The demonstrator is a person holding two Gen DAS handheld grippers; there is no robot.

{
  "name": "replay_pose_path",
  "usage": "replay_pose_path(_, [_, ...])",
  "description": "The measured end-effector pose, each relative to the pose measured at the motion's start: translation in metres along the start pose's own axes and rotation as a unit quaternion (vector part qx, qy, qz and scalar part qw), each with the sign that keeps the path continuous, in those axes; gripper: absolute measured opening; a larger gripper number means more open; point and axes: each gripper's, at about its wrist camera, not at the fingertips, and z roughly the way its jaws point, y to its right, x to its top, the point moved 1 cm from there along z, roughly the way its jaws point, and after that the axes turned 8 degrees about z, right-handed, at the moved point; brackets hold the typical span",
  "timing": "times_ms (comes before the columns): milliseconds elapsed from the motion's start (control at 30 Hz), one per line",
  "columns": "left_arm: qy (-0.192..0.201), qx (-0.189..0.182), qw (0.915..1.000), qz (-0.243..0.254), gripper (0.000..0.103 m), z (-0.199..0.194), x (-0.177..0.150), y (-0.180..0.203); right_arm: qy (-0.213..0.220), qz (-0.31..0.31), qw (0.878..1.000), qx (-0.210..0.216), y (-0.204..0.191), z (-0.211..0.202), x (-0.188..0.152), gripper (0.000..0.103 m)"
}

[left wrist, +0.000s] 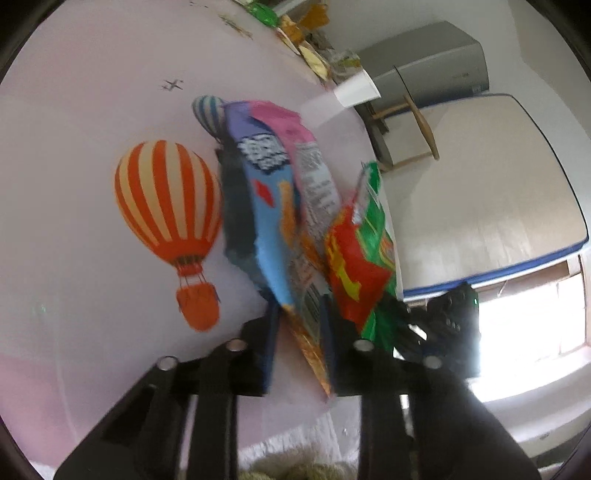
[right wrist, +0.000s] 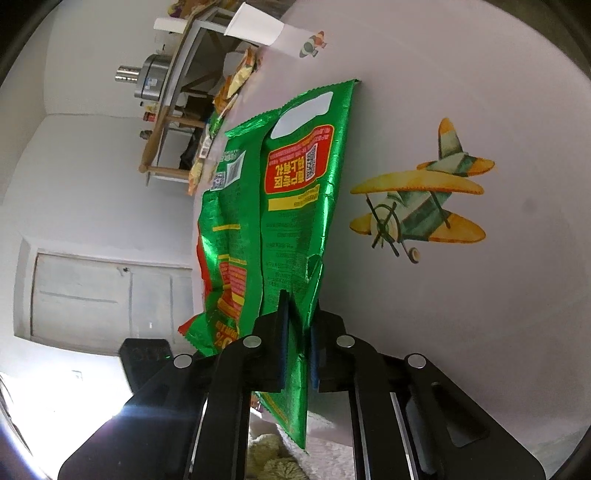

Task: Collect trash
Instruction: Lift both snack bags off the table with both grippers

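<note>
A blue and pink snack bag (left wrist: pixel 273 206) stands up off the pale tablecloth (left wrist: pixel 74 203), its lower edge pinched between the jaws of my left gripper (left wrist: pixel 300 332), which is shut on it. Just to its right in the left wrist view is a green and red snack bag (left wrist: pixel 354 266). In the right wrist view this crinkled green bag (right wrist: pixel 288 206) rises from my right gripper (right wrist: pixel 297 332), whose blue pads are shut on its lower edge. Both bags hang over the table's edge side by side.
The tablecloth is printed with an orange balloon (left wrist: pixel 166 206) and a yellow plane (right wrist: pixel 417 199). A white paper cup (right wrist: pixel 255 24) and several more wrappers (right wrist: pixel 236 81) lie along the far table edge. Beyond the edge are a wooden stool (right wrist: pixel 173 122) and a mattress (left wrist: pixel 480 192).
</note>
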Motion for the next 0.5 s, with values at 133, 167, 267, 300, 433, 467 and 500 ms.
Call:
replay_pose_path(133, [0.017,0.003,0.9998,-0.004,0.008,0.001,0.004,-0.008,-0.002,0.006,1.0,0.008,0.001,-0.001,0.0,0.006])
replay_pose_path(167, [0.021,0.008,0.9997,0.0,0.007,0.002,0.005,-0.007,-0.001,0.009,1.0,0.014,0.001,-0.003,0.0,0.006])
replay_pose_path(267, [0.029,0.021,0.9993,0.012,0.005,-0.002,0.008,-0.005,0.003,0.013,0.999,0.031,0.002,-0.009,0.001,0.004])
replay_pose_path(300, [0.031,0.022,0.9992,0.014,0.004,-0.003,0.009,-0.005,0.004,0.015,0.999,0.038,0.001,-0.012,0.001,0.004])
replay_pose_path(433, [0.051,0.024,0.9977,0.038,0.001,-0.016,0.018,0.004,0.023,0.01,0.998,0.065,-0.003,-0.032,0.0,0.002])
replay_pose_path(467, [0.057,0.022,0.9971,0.044,0.001,-0.019,0.02,0.008,0.028,0.008,0.997,0.071,-0.004,-0.037,0.0,0.002])
replay_pose_path(500, [0.066,0.022,0.996,0.055,0.001,-0.025,0.024,0.014,0.034,0.004,0.996,0.076,-0.006,-0.042,0.0,0.002])
